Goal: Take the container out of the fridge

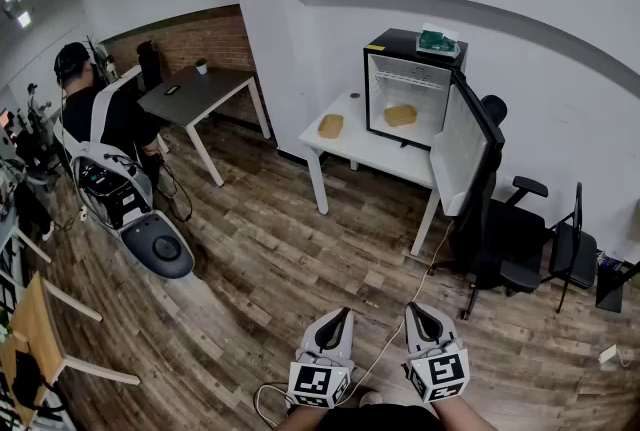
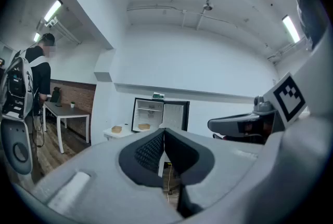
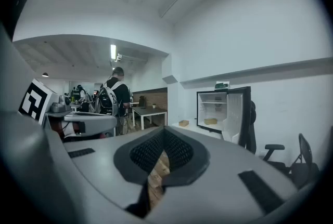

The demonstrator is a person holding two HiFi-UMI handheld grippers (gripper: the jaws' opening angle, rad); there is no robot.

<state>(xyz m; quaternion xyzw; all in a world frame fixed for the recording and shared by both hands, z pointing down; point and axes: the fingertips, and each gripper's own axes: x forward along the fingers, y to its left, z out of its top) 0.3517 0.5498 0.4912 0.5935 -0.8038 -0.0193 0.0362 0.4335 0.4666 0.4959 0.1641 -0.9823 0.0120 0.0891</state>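
A black mini fridge stands on a white table far ahead of me, with its door swung open to the right. A tan container lies on the fridge's lower shelf, and a second tan container sits on the table left of the fridge. My left gripper and right gripper are side by side low in the head view, well short of the table. Both are shut with nothing in them. The fridge looks small beyond the jaws in both gripper views.
A green box rests on top of the fridge. Black office chairs stand right of the table. A cable runs across the wood floor. At the left are a person with a white machine, a dark desk and a wooden table.
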